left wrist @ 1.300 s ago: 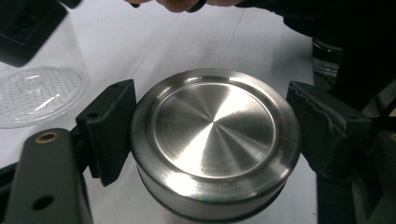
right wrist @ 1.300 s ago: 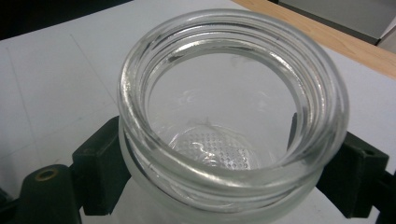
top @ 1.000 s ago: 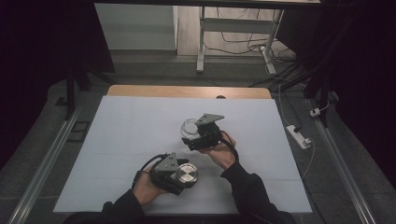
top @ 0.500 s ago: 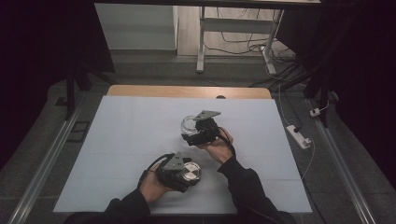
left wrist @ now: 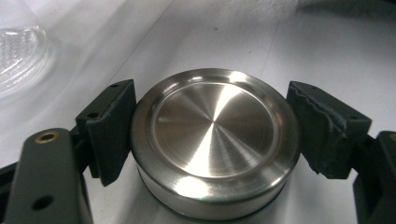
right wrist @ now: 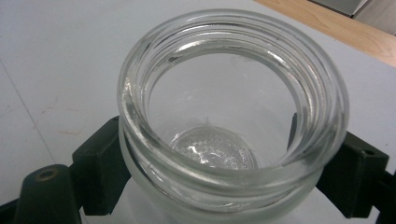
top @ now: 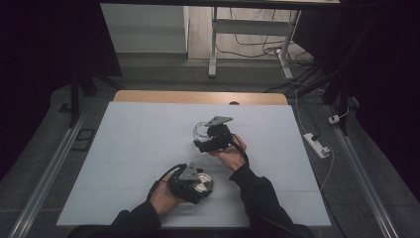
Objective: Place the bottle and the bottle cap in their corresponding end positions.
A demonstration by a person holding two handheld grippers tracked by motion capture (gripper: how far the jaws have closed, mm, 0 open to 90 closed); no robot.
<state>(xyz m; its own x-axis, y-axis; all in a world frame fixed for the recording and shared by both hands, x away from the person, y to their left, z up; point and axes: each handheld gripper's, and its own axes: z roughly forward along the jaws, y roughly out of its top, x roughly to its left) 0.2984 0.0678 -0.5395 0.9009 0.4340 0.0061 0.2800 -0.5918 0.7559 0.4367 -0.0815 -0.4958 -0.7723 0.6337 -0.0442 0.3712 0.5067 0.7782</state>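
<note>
The left tool [top: 198,184] sits near the front edge of the surface [top: 138,144], a little left of centre, its jaws set either side of a round steel lid [top: 202,184]. In the left gripper view the lid [left wrist: 214,140] lies flat on the surface between the two ribbed pads; the left pad [left wrist: 112,128] touches its rim, and the right pad [left wrist: 327,126] sits at the rim on the other side, though I cannot tell whether it presses on it. The left hand [top: 163,196] holds this tool from the near side.

The right tool [top: 205,136] is farther off and slightly right, closed around a clear glass jar [top: 201,131]. In the right gripper view the jar [right wrist: 233,107] stands upright and open-mouthed, the jaws clasping its body just under the threaded neck on both sides. Its base shows a dimpled pattern. The right hand [top: 229,153] grips this tool from the near right.

Lid and jar are apart, the jar beyond the lid. A wooden strip [top: 198,97] borders the far edge of the surface. On the floor at right lies a white power strip [top: 317,144].
</note>
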